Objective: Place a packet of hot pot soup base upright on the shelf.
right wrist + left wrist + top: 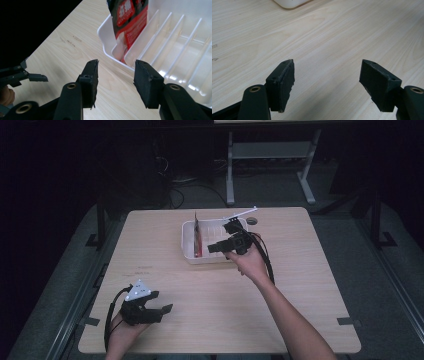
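Note:
A white slotted plastic rack stands near the table's far middle. A red printed packet stands upright in its leftmost slot. My right gripper hovers open at the rack's near edge, jaws apart with nothing between them, just short of the packet. My left gripper rests open near the table's front left corner, over bare wood, holding nothing. The rack's corner peeks in at the top of the left gripper view.
The light wooden table has a small round grommet beyond the rack. The rack's other slots hold nothing. Dark floor and a grey desk frame lie past the far edge.

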A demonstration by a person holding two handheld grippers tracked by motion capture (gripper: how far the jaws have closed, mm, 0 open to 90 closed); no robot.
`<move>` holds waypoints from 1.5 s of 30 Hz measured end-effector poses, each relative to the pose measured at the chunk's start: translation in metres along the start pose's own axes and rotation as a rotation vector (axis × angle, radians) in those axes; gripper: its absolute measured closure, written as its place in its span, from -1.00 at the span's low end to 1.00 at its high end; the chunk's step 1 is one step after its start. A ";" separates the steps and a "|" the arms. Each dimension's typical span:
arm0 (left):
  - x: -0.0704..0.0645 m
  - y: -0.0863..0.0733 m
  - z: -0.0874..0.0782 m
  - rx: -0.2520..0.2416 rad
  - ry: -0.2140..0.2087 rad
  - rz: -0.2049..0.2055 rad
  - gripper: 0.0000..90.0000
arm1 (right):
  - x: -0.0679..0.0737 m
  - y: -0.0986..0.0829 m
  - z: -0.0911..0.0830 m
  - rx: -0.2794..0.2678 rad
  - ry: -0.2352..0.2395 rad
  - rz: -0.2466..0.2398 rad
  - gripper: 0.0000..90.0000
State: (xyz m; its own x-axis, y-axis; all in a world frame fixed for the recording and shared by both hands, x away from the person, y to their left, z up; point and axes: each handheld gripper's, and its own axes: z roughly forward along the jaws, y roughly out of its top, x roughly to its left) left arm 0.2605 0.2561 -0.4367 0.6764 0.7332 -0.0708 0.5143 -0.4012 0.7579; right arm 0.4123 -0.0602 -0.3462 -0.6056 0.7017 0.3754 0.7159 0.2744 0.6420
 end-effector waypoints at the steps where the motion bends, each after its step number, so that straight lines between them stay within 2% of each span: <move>1: 0.000 0.000 0.000 0.002 0.000 0.001 -0.38 | -0.001 -0.001 -0.001 0.000 0.000 0.002 0.18; 16: 0.003 0.000 -0.001 -0.006 0.012 -0.013 -0.40 | -0.011 -0.017 -0.012 0.018 0.005 -0.017 0.12; 24: 0.003 -0.001 -0.001 -0.007 0.018 -0.019 -0.42 | -0.023 -0.031 -0.022 0.012 0.013 0.006 0.11; 27: 0.004 -0.001 -0.001 -0.009 0.020 -0.021 -0.42 | -0.025 -0.032 -0.025 0.004 0.027 0.016 0.10; 28: 0.004 -0.001 -0.001 -0.008 0.020 -0.026 -0.43 | -0.026 -0.033 -0.031 -0.013 0.043 0.021 0.10; 35: 0.004 0.000 -0.001 -0.007 0.020 -0.024 -0.43 | -0.031 -0.038 -0.047 -0.028 0.035 0.019 0.09; 42: 0.004 0.000 0.000 -0.004 0.019 -0.024 -0.44 | -0.036 -0.046 -0.053 -0.020 0.030 0.013 0.06; 45: 0.003 0.000 0.001 0.005 0.024 -0.012 -0.44 | -0.038 -0.049 -0.055 -0.012 0.030 0.008 0.06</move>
State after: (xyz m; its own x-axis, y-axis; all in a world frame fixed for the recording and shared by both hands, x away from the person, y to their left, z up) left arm 0.2628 0.2576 -0.4375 0.6575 0.7507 -0.0643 0.5251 -0.3954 0.7536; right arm 0.3810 -0.1372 -0.3553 -0.6106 0.6833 0.4003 0.7163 0.2609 0.6472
